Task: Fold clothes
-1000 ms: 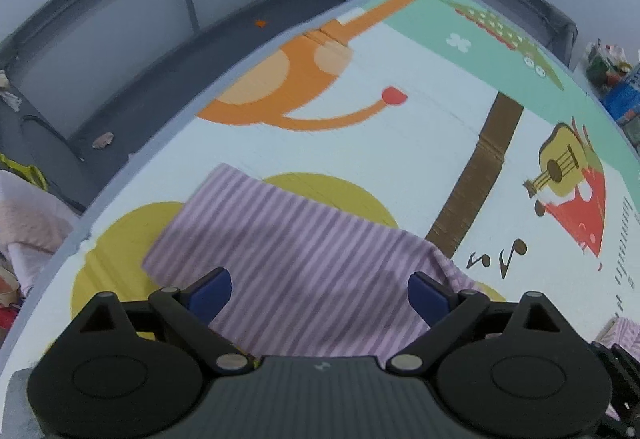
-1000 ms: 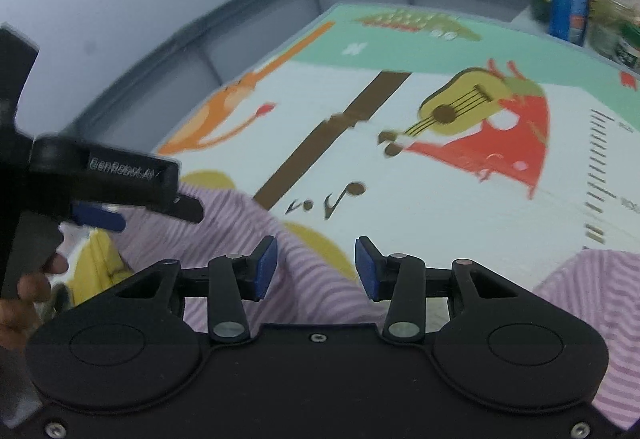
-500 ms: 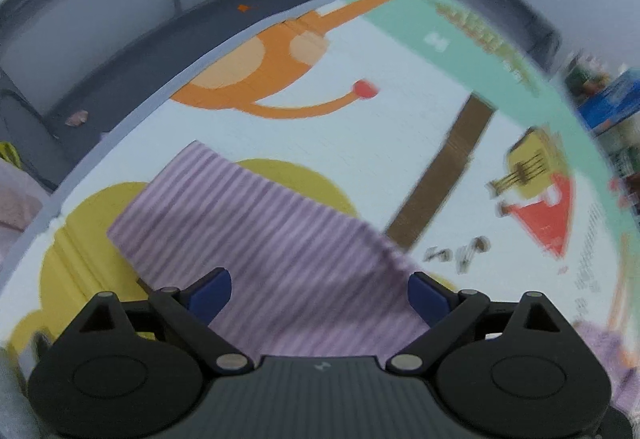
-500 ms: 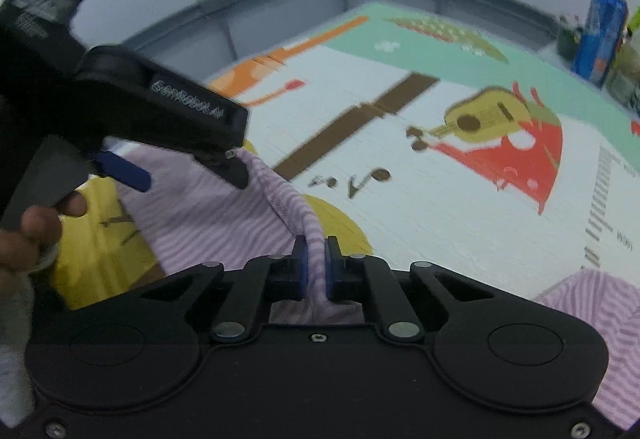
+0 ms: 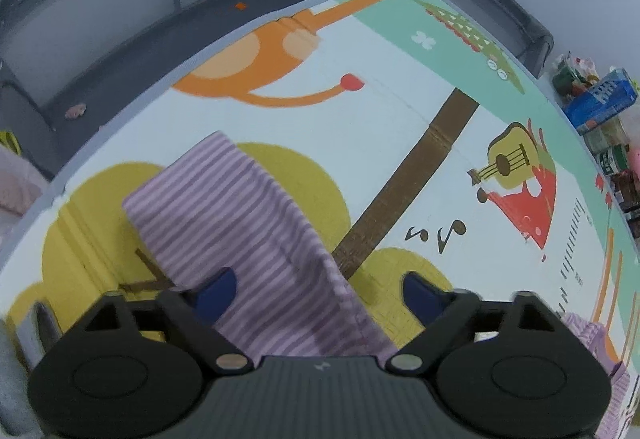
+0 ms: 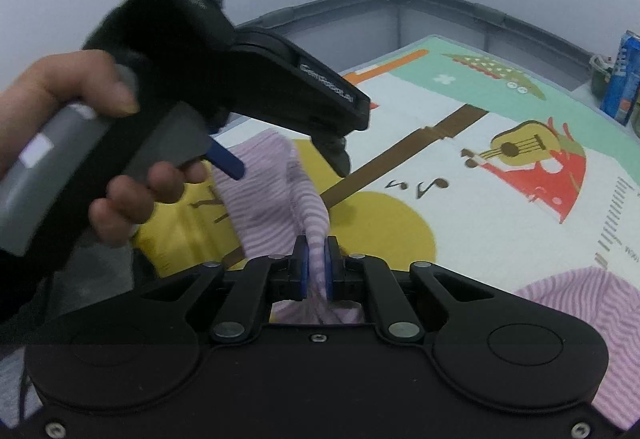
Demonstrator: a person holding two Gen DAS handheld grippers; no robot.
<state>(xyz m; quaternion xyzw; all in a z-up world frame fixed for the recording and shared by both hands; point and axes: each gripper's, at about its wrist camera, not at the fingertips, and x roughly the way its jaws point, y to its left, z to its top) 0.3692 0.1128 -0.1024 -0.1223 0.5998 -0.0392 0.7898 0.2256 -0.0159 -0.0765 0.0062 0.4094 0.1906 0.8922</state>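
We are lifting one hemmed edge of the striped garment (image 6: 280,199) off the play mat (image 6: 460,223) to start a fold.

Left of the mat's brown trunk (image 5: 416,183), our left gripper (image 5: 316,289) has just been closing, jaws not yet pressing the cloth between them; our right gripper (image 6: 316,267) is clamping the hem, so we are keeping that pinch firm and the edge taut.

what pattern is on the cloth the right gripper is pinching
Thin purple and pale pink stripes on the cloth; clearest in the left wrist view.
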